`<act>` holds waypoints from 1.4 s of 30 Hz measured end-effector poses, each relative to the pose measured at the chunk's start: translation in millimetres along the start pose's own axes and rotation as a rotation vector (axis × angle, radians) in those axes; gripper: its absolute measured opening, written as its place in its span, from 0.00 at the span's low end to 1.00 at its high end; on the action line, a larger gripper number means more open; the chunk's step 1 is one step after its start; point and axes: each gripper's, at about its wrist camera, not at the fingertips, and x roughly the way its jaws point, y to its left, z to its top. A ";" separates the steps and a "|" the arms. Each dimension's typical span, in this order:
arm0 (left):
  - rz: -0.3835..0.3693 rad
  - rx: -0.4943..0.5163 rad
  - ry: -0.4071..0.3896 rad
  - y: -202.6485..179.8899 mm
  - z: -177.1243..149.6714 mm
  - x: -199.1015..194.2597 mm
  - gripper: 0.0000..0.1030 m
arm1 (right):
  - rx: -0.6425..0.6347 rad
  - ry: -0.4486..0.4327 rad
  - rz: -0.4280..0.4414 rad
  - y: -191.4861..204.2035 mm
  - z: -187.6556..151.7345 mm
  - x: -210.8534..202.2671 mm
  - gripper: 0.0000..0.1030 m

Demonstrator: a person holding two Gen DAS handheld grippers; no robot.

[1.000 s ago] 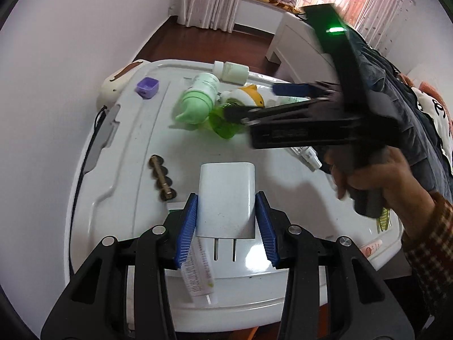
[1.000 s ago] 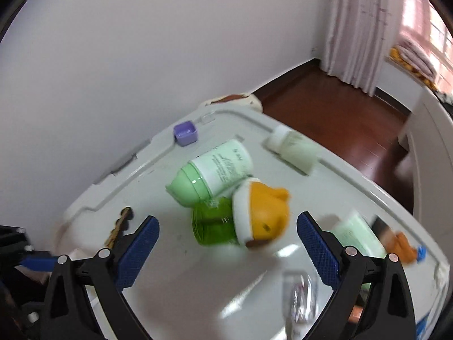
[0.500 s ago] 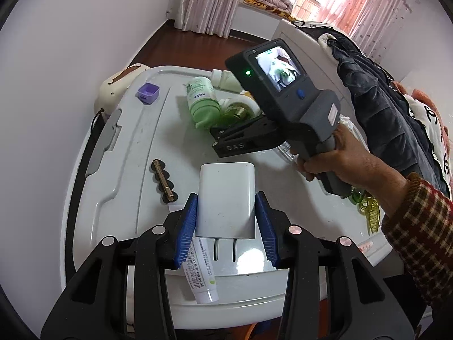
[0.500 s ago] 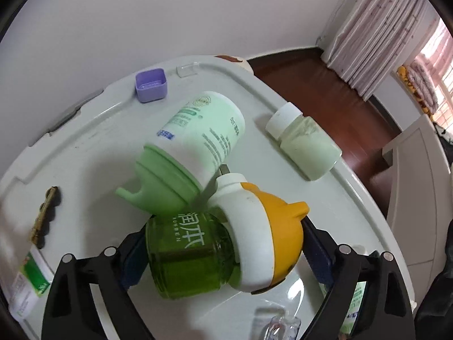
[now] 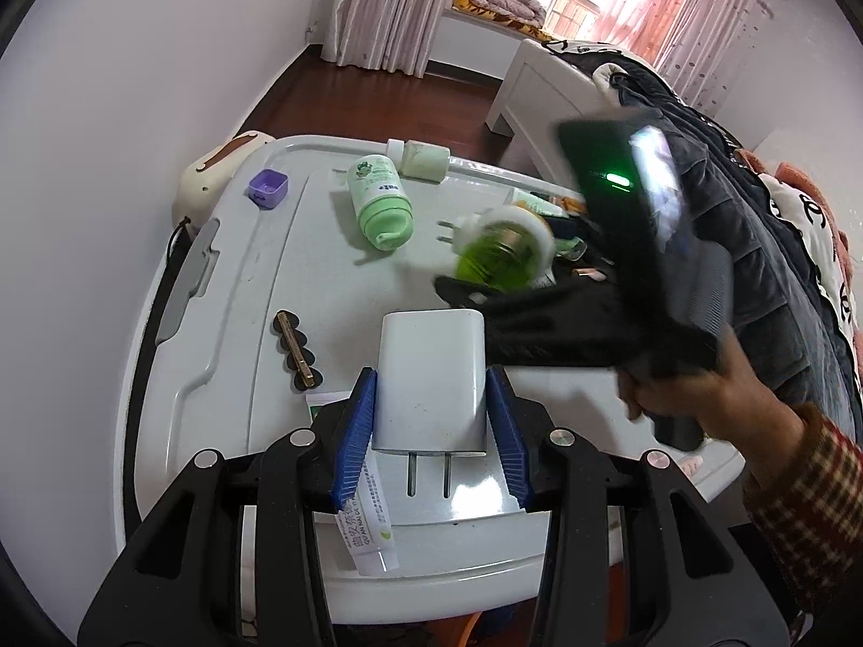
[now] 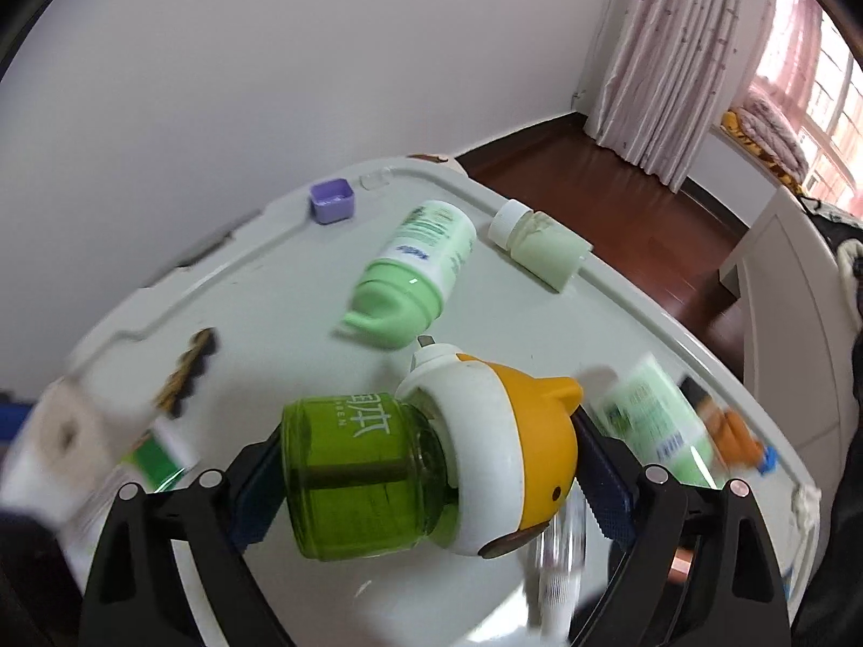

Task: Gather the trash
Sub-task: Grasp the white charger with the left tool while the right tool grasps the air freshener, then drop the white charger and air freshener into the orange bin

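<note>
Both claws hold trash above the white tabletop (image 5: 334, 291).
Left claw (image 5: 431, 426) clamps a white charger (image 5: 429, 377) at the near edge; right claw (image 6: 426, 480), spread wide, grips the green-and-orange repellent bottle (image 6: 415, 463) mid-tabletop.

A white charger (image 5: 430, 380) is sitting between blue pads (image 5: 356, 434). The green bottle (image 6: 358, 477) is wearing a white and orange cap (image 6: 509, 453). A pale green bottle (image 6: 418, 269), a purple cap (image 6: 331, 200) and a cream jar (image 6: 539, 244) are lying on the grey-white lid (image 6: 269, 312). A red checked sleeve (image 5: 809, 501) is showing beside pink curtains (image 5: 696, 11).
</note>
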 end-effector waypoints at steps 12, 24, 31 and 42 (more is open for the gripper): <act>-0.076 0.081 0.033 -39.5 -61.1 -29.6 0.39 | 0.127 -0.001 0.066 30.2 -134.8 -144.7 0.88; -0.181 0.145 0.358 -89.6 -185.9 6.7 0.40 | 0.280 0.336 0.173 75.3 -302.8 -153.7 0.88; -0.126 0.137 0.347 -82.9 -187.5 8.1 0.54 | 0.340 0.269 0.119 58.7 -295.0 -173.2 0.88; 0.037 0.000 0.108 -36.2 -95.8 -27.2 0.67 | 0.375 -0.071 0.074 3.5 -217.9 -251.1 0.95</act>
